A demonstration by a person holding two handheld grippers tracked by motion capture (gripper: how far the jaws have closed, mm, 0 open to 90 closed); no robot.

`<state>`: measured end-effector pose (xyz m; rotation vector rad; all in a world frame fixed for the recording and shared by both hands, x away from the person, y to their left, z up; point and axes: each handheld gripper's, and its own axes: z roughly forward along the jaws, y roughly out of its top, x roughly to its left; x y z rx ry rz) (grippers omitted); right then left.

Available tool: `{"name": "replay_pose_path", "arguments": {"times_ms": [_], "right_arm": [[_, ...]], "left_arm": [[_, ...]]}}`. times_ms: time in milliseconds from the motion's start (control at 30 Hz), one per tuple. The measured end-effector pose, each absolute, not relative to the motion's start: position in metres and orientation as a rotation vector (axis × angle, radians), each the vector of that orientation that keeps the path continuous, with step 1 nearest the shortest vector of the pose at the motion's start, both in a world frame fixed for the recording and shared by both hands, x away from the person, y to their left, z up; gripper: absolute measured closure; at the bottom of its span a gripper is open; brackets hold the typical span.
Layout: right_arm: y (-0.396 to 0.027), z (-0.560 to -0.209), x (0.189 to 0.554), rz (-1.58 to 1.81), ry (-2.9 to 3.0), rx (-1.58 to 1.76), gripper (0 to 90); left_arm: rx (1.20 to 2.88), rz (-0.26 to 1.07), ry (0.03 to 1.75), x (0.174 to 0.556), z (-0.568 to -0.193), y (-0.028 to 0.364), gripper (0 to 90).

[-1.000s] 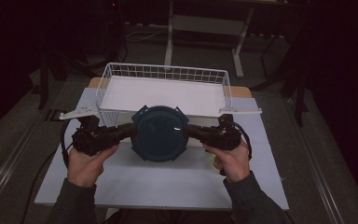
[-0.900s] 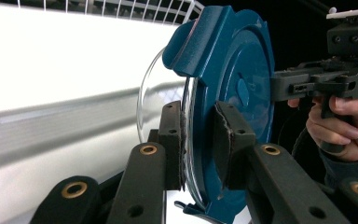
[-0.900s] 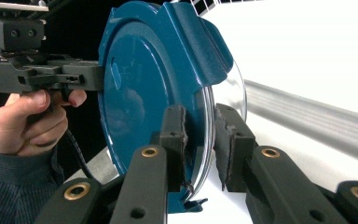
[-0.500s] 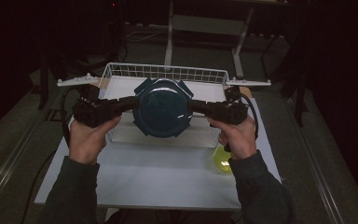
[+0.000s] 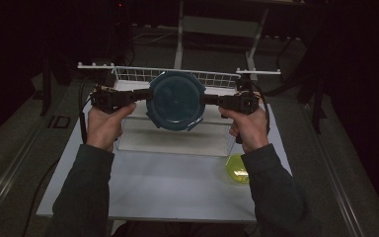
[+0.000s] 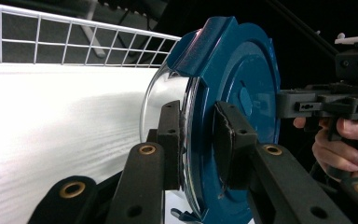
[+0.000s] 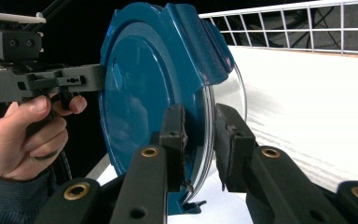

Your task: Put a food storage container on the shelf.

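The left tongs (image 5: 139,97) clamp the left rim of a blue-lidded clear container (image 5: 175,100), and the right tongs (image 5: 211,99) clamp its right rim, pads pressed on lid and glass. The container hangs in the air above a white wire basket (image 5: 128,75) on the white surface (image 5: 168,187). A yellow-green disc (image 5: 236,168) lies near the right sleeve.
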<state>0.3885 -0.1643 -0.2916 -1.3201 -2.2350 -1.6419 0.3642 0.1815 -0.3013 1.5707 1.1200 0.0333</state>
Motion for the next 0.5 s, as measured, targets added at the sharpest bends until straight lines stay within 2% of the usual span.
{"name": "replay_pose_path", "arguments": {"times_ms": [167, 500], "right_arm": [[-0.164, -0.294, 0.399, -1.612, -2.217, -1.358, 74.3], [-0.162, -0.296, 0.415, -1.609, -2.176, -1.386, 74.2]], "left_arm": [[1.55, -0.004, 1.148, 0.376, -0.306, 0.181, 74.0], [1.534, 0.062, 1.168, 0.389, -0.303, 0.18, 73.5]]}}
